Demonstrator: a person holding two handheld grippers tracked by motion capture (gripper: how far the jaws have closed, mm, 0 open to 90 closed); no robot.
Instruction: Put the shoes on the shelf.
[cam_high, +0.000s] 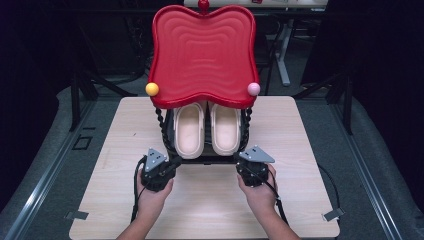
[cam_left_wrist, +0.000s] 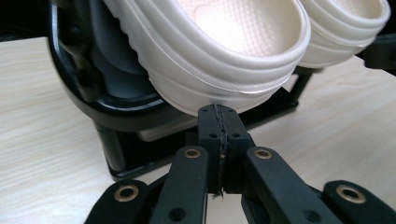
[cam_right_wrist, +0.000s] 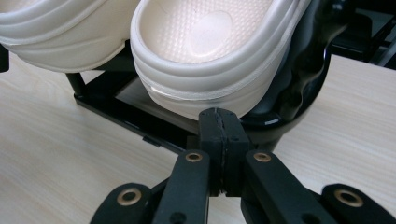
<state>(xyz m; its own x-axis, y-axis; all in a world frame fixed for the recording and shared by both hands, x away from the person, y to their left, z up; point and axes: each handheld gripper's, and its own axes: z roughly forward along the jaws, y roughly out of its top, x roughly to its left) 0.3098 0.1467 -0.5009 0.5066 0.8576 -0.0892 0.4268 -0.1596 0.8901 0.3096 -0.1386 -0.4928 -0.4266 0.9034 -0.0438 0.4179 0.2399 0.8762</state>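
Two cream slippers lie side by side on a black rack under a red tray-like top (cam_high: 202, 52). The left slipper (cam_high: 189, 130) has its heel (cam_left_wrist: 219, 60) just above my left gripper (cam_left_wrist: 219, 112), whose jaws are shut together with nothing between them. The right slipper (cam_high: 225, 127) shows its heel (cam_right_wrist: 205, 70) right over my right gripper (cam_right_wrist: 219, 114), likewise shut and empty. In the high view the left gripper (cam_high: 172, 162) and right gripper (cam_high: 240, 160) sit at the rack's front corners, each held by a hand.
The black rack base (cam_left_wrist: 140, 121) stands on a light wooden table (cam_high: 205, 210). A yellow ball (cam_high: 152, 89) and a pink ball (cam_high: 254, 89) cap the red top's front corners. Twisted black posts (cam_high: 161, 125) flank the slippers. Dark floor and stands surround the table.
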